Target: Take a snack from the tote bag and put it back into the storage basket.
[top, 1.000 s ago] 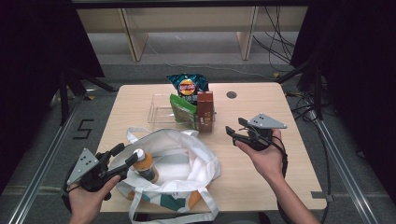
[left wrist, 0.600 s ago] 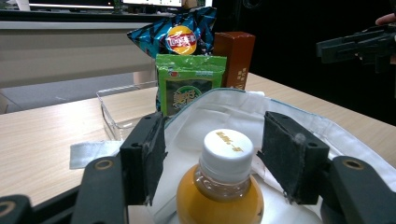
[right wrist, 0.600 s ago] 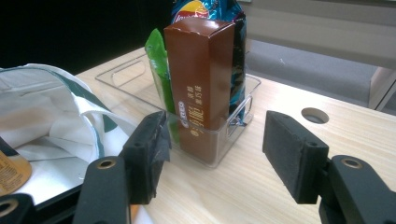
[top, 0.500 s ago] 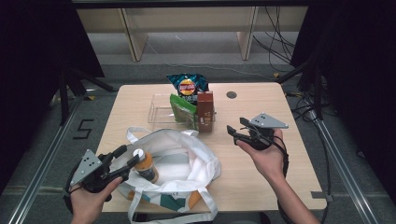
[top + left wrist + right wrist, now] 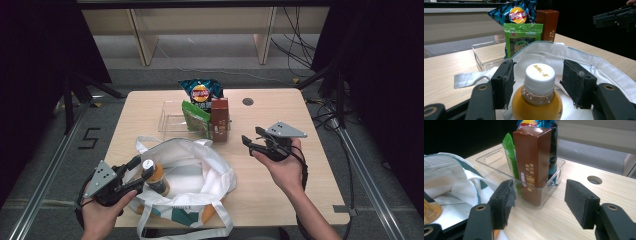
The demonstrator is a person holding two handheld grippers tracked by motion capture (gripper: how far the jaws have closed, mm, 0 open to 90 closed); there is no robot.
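Bottle [image 5: 537, 96] of orange drink sits in the white bag [image 5: 200, 170] at the table's near left — I see my left gripper [image 5: 537, 83] astride its white cap, jaws just closing in, gaps both sides. My right gripper [image 5: 541, 202] hangs spread, empty, facing the brown box [image 5: 534, 157] in the clear tray [image 5: 549, 186].

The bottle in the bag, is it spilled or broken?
No. The bottle stands upright in the white bag, its white cap on, between the left gripper jaws, which have just been closing. Nothing looks spilled or damaged.
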